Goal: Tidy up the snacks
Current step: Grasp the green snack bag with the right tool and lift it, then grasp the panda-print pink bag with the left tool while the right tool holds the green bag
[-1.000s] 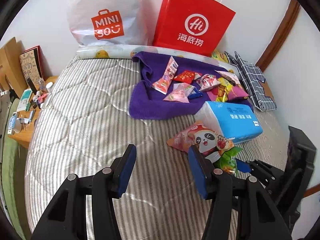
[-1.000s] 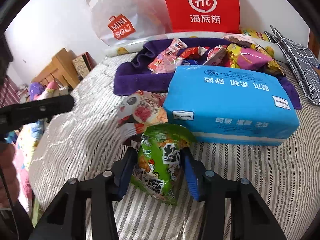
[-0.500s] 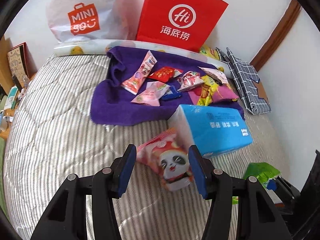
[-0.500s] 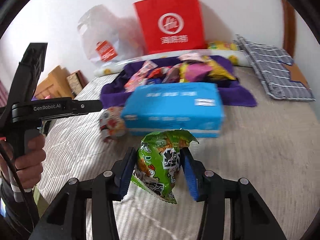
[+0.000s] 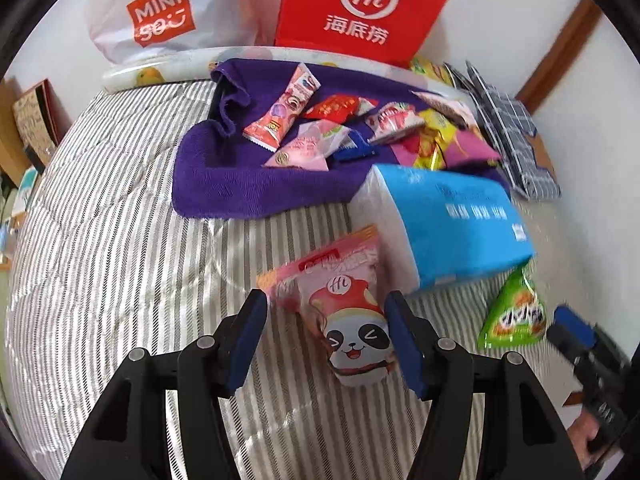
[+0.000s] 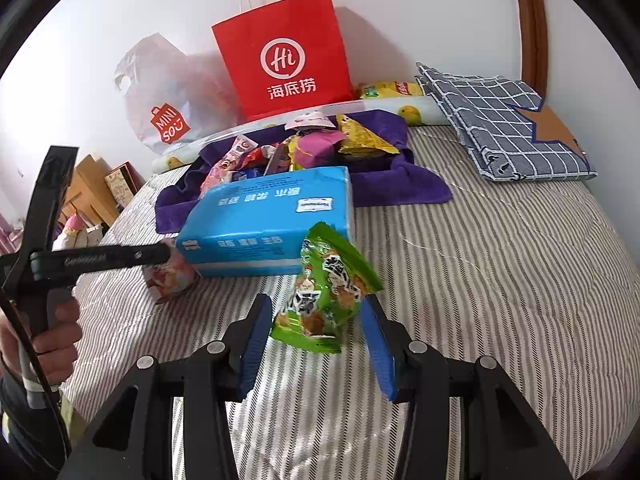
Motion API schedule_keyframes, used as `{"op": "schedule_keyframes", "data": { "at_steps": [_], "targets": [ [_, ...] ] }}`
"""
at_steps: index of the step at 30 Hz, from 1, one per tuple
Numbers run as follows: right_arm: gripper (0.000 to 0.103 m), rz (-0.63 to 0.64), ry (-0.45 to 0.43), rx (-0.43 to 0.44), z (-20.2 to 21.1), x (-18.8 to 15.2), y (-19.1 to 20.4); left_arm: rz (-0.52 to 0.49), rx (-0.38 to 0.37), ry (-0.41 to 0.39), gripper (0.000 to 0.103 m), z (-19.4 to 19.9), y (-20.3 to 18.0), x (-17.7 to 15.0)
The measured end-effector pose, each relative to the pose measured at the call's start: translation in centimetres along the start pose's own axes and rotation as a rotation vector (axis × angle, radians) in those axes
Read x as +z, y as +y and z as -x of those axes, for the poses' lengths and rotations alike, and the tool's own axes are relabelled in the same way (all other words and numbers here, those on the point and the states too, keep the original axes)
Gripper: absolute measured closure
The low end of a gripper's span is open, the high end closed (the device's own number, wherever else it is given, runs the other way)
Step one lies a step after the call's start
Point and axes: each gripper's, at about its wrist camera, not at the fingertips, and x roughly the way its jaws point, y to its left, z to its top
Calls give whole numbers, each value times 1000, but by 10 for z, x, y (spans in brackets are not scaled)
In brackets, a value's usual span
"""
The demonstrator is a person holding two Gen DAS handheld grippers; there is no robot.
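The left claw [image 5: 324, 338] hung over the striped bed [image 5: 120, 260] with its jaws apart — they had just been opening — and the pink panda snack packet [image 5: 348, 320] lay between them on the quilt. Its right edge looked close to the right pad, though actual contact could not be made out. Just behind the packet sat the blue tissue pack [image 5: 460, 224], and beyond that a purple towel [image 5: 224, 184] strewn with small snacks. The right claw [image 6: 316, 330] was clamped on a green snack bag [image 6: 328, 296] — lifted off the bed, in front of the tissue pack. A red paper bag [image 6: 284, 52] and a white plastic bag [image 5: 160, 4] stood against the wall.
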Motion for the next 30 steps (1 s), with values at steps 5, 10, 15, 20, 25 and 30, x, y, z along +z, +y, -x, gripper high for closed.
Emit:
{"op": "schedule_keyframes", "data": {
  "at_steps": [5, 10, 15, 20, 25, 30],
  "targets": [
    [59, 3, 13, -3, -6, 1, -2, -20, -15, 22, 41, -10, -8, -1],
    [59, -10, 22, 12, -10, 6, -5, -8, 8, 28, 41, -23, -11, 1],
    [56, -14, 44, 17, -25, 13, -3, 16, -20, 52, 40, -33, -8, 0],
    [55, 6, 92, -12, -48, 11, 3, 0, -16, 48, 55, -28, -8, -4],
    [57, -5, 107, -27, -58, 5, 0, -16, -22, 34, 60, -21, -6, -9],
    [61, 0, 84, -27, -41, 2, 1, -18, -23, 25, 61, -11, -4, -17]
  ]
}}
